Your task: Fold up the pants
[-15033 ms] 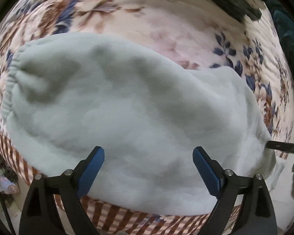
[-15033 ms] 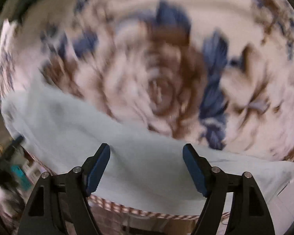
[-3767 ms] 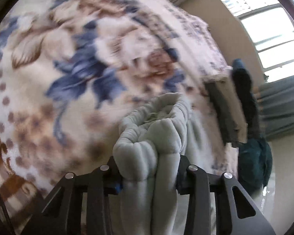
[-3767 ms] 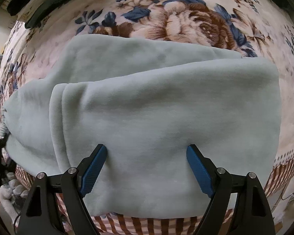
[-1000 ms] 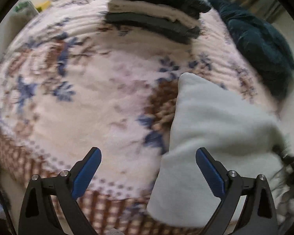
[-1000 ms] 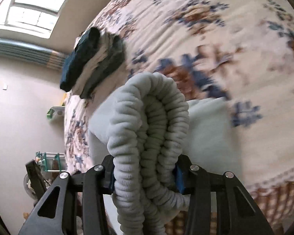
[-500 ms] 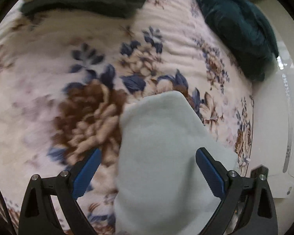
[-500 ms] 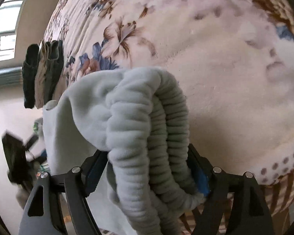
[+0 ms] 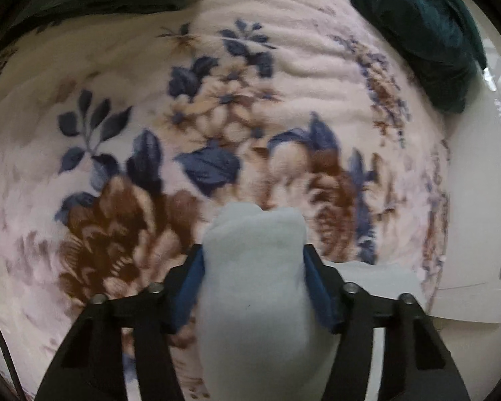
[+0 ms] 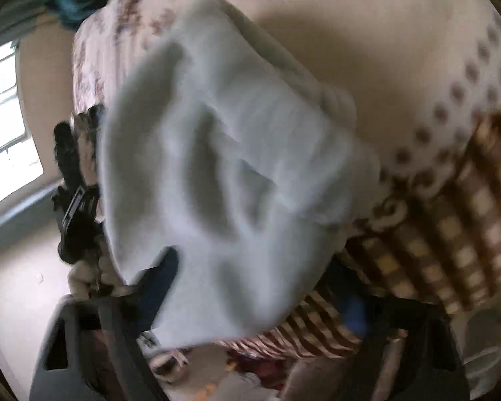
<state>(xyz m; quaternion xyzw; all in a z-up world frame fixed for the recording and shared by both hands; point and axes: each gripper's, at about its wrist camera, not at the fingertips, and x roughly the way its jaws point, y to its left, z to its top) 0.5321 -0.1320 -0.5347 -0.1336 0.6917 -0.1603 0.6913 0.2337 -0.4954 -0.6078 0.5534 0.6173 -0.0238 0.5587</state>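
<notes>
Pale fleecy pants (image 9: 254, 267) bunched thick in clenched left gripper (image 9: 254, 287); right gripper (image 10: 250, 304) spread, released.

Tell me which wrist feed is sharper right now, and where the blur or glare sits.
Left wrist view: the sharper one; the pants clamped in the left gripper read cleanly, the floral blanket is mildly smeared.
Right wrist view: heavy motion blur over the pants and the right gripper, so its state is unclear; the window at far left is blown out.
</notes>
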